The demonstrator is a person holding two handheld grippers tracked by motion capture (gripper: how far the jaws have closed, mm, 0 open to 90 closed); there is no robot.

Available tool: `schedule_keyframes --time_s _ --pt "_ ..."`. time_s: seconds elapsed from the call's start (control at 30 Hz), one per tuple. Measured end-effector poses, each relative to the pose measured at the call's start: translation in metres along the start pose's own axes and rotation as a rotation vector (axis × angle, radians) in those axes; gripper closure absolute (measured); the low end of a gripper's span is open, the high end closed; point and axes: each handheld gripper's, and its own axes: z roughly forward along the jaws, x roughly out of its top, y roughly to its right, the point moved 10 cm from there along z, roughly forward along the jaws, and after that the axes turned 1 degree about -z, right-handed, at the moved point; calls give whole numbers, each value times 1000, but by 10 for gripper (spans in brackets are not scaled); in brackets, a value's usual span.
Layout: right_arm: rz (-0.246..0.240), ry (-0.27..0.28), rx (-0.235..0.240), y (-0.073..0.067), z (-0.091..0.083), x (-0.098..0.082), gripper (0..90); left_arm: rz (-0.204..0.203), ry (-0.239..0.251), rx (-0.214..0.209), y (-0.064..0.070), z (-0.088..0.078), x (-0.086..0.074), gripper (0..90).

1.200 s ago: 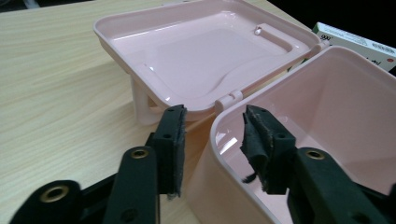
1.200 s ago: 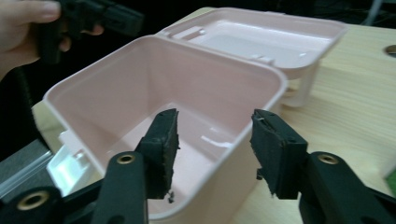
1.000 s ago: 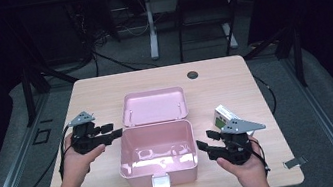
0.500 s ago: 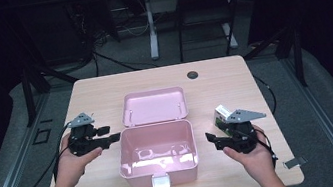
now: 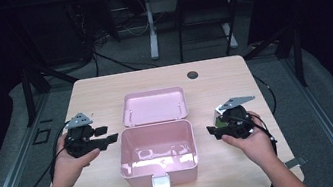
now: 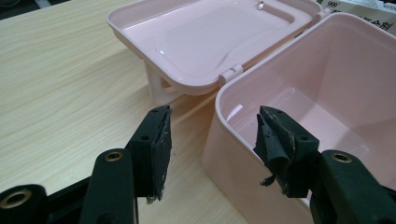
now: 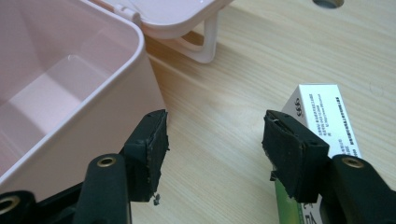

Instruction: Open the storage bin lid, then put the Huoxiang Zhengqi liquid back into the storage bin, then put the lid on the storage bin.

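An open pink plastic box stands mid-table, its lid folded back flat behind it; nothing lies inside it. My left gripper sits just left of the box. Its jaws have just been opening and stand open, with nothing pressed between the pads and the box's near corner just ahead. My right gripper is to the right of the box. Its jaws have also just been opening and stand open over bare table. A white and green carton lies under its right jaw.
The box has a latch tab at its front, near the table's front edge. A round cable hole sits at the back of the wooden table. The lid's folded handle rests on the table behind the box.
The right gripper has drawn away from the box's right wall, to the right and a little farther back. Both grippers' jaws stand wider. The left hand has hardly shifted.
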Motion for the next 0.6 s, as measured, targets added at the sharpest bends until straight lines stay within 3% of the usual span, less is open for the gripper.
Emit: schedule_keyframes --time_s 0.6 --pt "-72 -312 -83 44 10 18 393 -9 7 14 -5 -3 0 452"
